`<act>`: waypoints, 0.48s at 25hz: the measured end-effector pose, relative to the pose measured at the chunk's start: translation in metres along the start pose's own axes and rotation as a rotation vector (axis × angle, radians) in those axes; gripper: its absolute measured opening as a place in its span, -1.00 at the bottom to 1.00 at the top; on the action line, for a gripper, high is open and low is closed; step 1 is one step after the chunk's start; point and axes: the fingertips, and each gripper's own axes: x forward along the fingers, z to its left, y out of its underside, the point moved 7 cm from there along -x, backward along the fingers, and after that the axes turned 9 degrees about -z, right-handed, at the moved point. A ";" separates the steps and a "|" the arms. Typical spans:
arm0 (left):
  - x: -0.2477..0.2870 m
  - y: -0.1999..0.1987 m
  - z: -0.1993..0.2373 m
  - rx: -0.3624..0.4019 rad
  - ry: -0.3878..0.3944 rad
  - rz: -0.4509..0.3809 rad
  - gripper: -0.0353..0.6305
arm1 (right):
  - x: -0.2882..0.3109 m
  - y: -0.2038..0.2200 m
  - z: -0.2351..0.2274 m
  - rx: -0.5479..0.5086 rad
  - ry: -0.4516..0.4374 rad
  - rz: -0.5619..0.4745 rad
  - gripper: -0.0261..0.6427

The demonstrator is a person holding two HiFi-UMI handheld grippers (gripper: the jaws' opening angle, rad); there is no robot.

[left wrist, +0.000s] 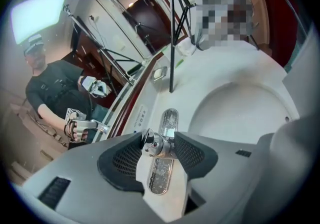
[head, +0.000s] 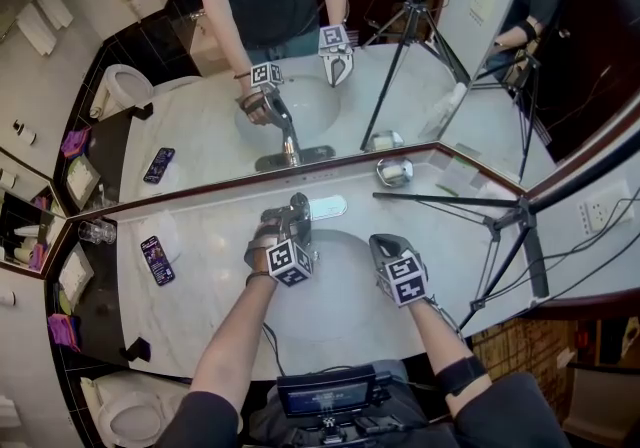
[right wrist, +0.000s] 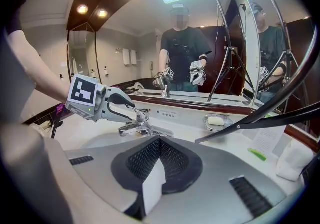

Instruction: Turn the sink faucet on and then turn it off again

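A chrome faucet (head: 297, 208) stands at the back of the white oval basin (head: 340, 291) in a marble counter. My left gripper (head: 288, 219) reaches down onto it. In the left gripper view the short chrome handle (left wrist: 155, 146) lies crosswise between the dark pads (left wrist: 192, 152) and meets both, so the left gripper (left wrist: 159, 140) is shut on it. The right gripper view shows the same grip on the faucet (right wrist: 137, 127). No water shows at the spout. My right gripper (head: 384, 245) hovers over the basin's right side, and in its own view the right gripper (right wrist: 160, 140) is shut with nothing in it.
A mirror runs along the back of the counter. A phone (head: 157, 259) and a glass (head: 97, 231) lie at the left, and a soap dish (head: 394, 172) sits behind the basin. A black tripod (head: 500, 221) stands on the right, one leg (right wrist: 260, 120) crossing the counter. A toilet (head: 125, 416) is at lower left.
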 end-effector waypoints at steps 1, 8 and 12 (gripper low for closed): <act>0.000 0.000 -0.002 0.019 0.003 0.004 -0.35 | 0.001 0.001 0.001 -0.002 -0.002 -0.002 -0.87; -0.001 0.002 -0.005 0.051 0.003 0.008 -0.35 | 0.003 -0.009 0.007 0.011 -0.009 -0.007 -0.87; 0.000 0.002 -0.007 0.051 0.005 0.007 -0.35 | 0.005 -0.009 0.007 0.010 -0.007 -0.004 -0.87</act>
